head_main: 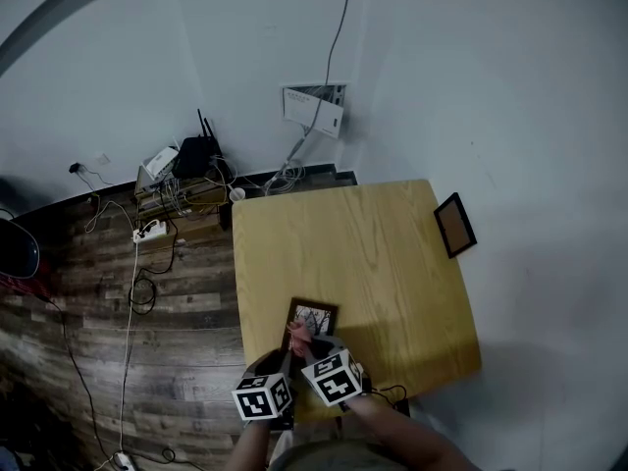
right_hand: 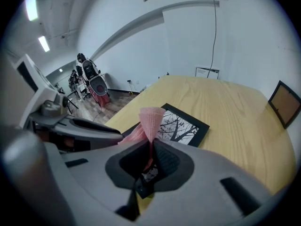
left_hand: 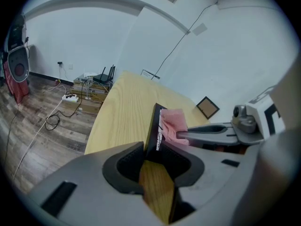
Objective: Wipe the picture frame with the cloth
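One black rectangular frame (right_hand: 181, 126), crumpled cloth (right_hand: 151, 119)

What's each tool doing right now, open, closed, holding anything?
Left tool: closed on the edge of the picture frame.
Right tool: closed on the pink cloth.

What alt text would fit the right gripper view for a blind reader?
The right gripper pinches a pink cloth in front of a black picture frame showing bare branches, on a wooden table. A second frame stands at right.
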`<state>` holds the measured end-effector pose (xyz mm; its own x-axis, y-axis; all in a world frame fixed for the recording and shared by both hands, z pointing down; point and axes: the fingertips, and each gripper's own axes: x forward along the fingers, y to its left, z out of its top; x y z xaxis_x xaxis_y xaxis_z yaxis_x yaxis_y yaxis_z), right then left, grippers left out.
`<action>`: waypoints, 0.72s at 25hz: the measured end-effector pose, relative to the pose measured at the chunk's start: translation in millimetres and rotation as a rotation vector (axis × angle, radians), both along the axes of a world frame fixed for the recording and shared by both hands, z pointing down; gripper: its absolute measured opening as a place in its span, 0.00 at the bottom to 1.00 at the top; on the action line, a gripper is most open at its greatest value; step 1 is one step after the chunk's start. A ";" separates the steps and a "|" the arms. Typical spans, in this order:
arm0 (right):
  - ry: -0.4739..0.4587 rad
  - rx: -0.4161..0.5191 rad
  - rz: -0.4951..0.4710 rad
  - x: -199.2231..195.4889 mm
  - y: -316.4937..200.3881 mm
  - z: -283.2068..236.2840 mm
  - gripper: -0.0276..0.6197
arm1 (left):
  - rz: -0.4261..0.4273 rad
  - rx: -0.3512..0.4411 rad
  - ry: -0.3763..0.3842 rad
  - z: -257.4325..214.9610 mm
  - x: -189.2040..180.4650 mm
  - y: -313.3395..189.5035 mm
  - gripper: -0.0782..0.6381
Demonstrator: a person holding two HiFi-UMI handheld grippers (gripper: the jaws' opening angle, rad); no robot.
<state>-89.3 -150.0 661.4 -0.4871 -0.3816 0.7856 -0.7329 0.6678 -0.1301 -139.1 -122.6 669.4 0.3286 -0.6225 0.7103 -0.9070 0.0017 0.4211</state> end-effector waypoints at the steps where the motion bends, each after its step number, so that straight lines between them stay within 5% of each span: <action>1: 0.003 0.002 0.003 3.4 -0.2 0.3 0.07 | 0.000 0.000 -0.001 0.1 0.3 -0.2 0.26; 18: 0.015 0.028 0.066 28.9 -0.6 -1.8 0.07 | -0.004 0.013 0.000 -1.1 -0.7 0.4 0.26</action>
